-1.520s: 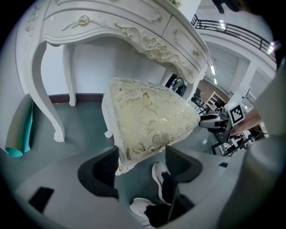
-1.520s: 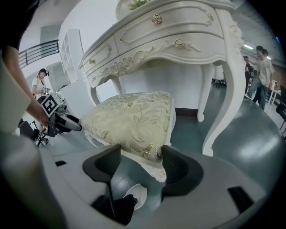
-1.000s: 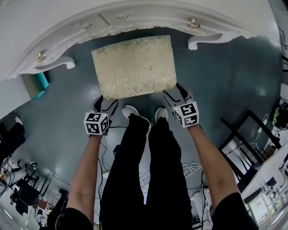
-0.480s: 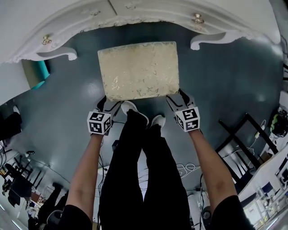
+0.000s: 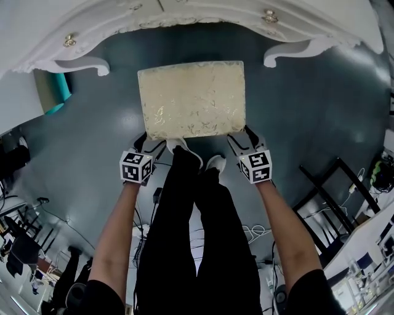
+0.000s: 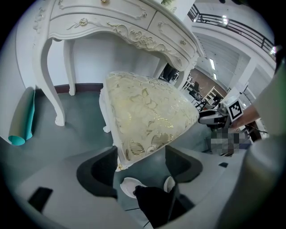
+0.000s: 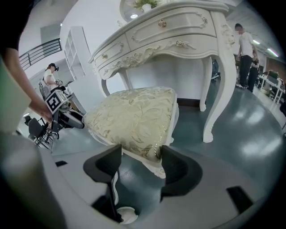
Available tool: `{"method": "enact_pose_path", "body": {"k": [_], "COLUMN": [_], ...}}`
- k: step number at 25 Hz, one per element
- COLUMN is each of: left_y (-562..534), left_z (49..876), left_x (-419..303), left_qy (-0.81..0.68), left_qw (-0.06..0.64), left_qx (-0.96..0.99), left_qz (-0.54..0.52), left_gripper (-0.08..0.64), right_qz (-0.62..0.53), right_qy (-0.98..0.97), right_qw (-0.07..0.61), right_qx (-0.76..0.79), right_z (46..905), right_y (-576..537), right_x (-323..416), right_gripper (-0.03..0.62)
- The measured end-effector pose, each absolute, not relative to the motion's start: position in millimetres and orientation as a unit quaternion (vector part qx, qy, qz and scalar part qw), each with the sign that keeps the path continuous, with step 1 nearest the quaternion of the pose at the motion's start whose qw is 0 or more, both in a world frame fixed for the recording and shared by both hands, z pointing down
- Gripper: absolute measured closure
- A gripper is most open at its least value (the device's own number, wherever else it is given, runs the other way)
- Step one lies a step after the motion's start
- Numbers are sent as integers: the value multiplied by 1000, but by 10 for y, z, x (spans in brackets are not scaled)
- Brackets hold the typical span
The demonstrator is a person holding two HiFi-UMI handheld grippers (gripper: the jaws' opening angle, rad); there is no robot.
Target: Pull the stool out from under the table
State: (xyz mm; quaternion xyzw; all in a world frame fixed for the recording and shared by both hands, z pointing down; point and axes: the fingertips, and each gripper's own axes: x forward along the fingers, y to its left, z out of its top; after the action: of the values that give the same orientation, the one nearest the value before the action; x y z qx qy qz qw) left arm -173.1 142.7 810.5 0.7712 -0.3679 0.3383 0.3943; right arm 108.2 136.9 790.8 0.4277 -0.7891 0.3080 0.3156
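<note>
"Around the stool (image 5: 192,98), how much room is there?"

"It stands on the dark floor (image 5: 320,104), and its far edge is just clear of the front of the white table (image 5: 203,17). A strip of floor shows between them. The table's curled front legs (image 5: 86,63) stand to the far left and far right of it. On both sides the floor is open. On the near side your two shoes (image 5: 184,151) are just beside its edge. Cables (image 5: 258,234) lie still nearer. A black chair frame (image 5: 332,184) is at the near right, well apart."

"And my grippers?"

"Your left gripper (image 5: 148,143) is closed on the near left corner of the seat. Your right gripper (image 5: 241,136) is closed on the near right corner."

"Any containers?"

"Only the table's drawers (image 7: 165,24). They are closed, so the inside is hidden. I count one stool, one table, two grippers, two round knobs (image 5: 69,41), and one teal roll (image 5: 54,92) by the far left leg."
</note>
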Motion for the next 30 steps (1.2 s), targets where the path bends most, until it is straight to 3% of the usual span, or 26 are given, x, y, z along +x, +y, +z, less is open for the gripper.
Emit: {"method": "enact_pose_path", "body": {"k": [18, 30], "left_y": [1538, 1686], "left_z": [8169, 7101], "left_x": [-1788, -1592], "left_qy": [-418, -430], "left_qw": [369, 354], "left_qx": [754, 775], "left_qz": [348, 299], "left_gripper": [218, 218], "right_qz": [287, 292], "right_qy": [-786, -806], "right_qw": [334, 259], "right_qx": [433, 445], "right_z": [7944, 6669], "right_y": [1419, 1482], "right_x": [1102, 1030], "right_gripper": [301, 299]}}
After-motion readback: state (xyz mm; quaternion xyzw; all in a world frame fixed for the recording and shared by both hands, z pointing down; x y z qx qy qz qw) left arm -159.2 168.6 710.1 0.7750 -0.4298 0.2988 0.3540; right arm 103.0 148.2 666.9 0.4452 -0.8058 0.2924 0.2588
